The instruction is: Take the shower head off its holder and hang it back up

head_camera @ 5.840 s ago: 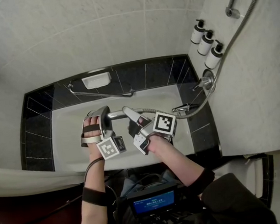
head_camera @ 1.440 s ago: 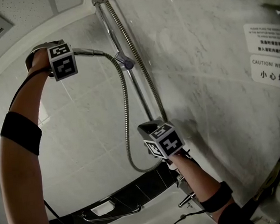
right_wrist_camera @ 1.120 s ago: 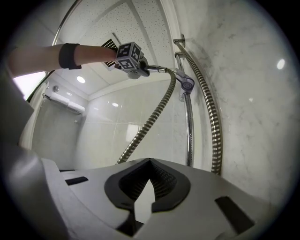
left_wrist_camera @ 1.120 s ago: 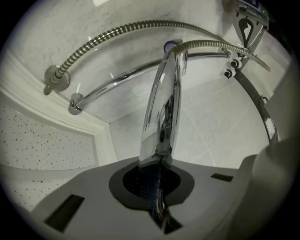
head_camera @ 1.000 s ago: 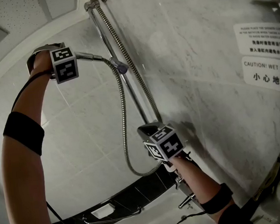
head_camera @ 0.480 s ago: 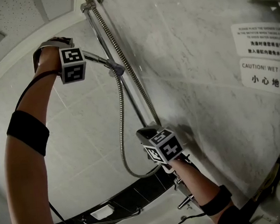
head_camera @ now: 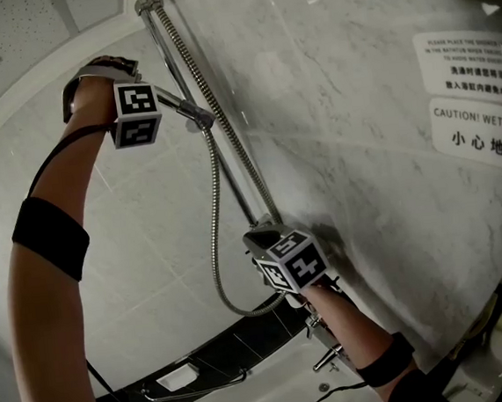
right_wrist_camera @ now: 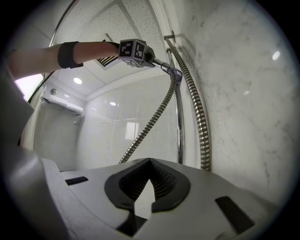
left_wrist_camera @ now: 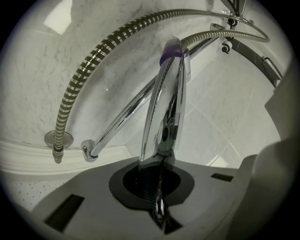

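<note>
Shower head handle (left_wrist_camera: 166, 108) off holder, clamped in left gripper (left_wrist_camera: 158, 187), hose end just beside slide rail (right_wrist_camera: 179, 126). Right gripper (right_wrist_camera: 149, 185) below: jaws together, empty. Rehanging left; holder not visible.

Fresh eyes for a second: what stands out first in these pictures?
The left gripper, raised high at upper left in the head view, is shut on the chrome shower head beside the wall rail. Its ribbed hose loops down below, and the right gripper sits shut and empty lower by the marble wall.
</note>
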A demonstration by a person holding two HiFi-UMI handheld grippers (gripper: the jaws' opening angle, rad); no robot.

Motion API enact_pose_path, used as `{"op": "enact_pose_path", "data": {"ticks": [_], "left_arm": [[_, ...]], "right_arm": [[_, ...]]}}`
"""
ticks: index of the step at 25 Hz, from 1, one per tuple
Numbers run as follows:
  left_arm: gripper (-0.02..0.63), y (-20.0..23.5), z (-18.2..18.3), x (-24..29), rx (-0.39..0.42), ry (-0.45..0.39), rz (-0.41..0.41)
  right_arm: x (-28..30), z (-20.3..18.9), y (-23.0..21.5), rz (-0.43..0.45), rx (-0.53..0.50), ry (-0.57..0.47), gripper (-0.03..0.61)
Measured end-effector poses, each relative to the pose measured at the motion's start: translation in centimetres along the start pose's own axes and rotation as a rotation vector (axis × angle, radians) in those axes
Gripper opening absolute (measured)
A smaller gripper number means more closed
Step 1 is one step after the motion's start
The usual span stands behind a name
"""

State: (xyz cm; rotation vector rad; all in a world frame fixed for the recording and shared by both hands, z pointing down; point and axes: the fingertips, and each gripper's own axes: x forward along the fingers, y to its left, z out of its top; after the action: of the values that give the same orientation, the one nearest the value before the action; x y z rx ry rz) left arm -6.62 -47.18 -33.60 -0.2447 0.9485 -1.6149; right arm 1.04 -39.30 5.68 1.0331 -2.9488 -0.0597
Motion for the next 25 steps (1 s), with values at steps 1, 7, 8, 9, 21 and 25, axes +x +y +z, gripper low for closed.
{"op": "enact_pose_path", "data": {"ticks": [1, 7, 8, 9, 21, 25], "left_arm": [[0.005, 0.0, 0.0, 0.0, 0.001, 0.0, 0.003], [0.03, 0.1, -0.1, -0.3, -0.045, -0.024, 0.028], [0.055, 0.2, -0.1, -0.5, -0.064, -0.033, 0.031], [0.086, 0.2, -0.2, -0.9, -0.079, -0.04, 0.031], [0.187, -1.2, -2.1, -6.7, -0.145, -0.096, 0.073], [0.186, -2.5, -3.7, -8.8, -0.253, -0.135, 0.061]], "right_arm": [[0.0, -0.1, 0.1, 0.003, 0.002, 0.001, 0.015], [-0.1, -0.9, 0.3, 0.008, 0.016, 0.009, 0.015], [-0.2, -1.0, 0.3, 0.007, 0.018, 0.01, 0.015], [-0.3, -1.1, 0.4, 0.006, 0.02, 0.011, 0.015], [-2.5, -3.8, 1.7, -0.028, 0.049, 0.041, 0.017], [-3.5, -4.8, 2.3, -0.038, 0.055, 0.049, 0.017]]}}
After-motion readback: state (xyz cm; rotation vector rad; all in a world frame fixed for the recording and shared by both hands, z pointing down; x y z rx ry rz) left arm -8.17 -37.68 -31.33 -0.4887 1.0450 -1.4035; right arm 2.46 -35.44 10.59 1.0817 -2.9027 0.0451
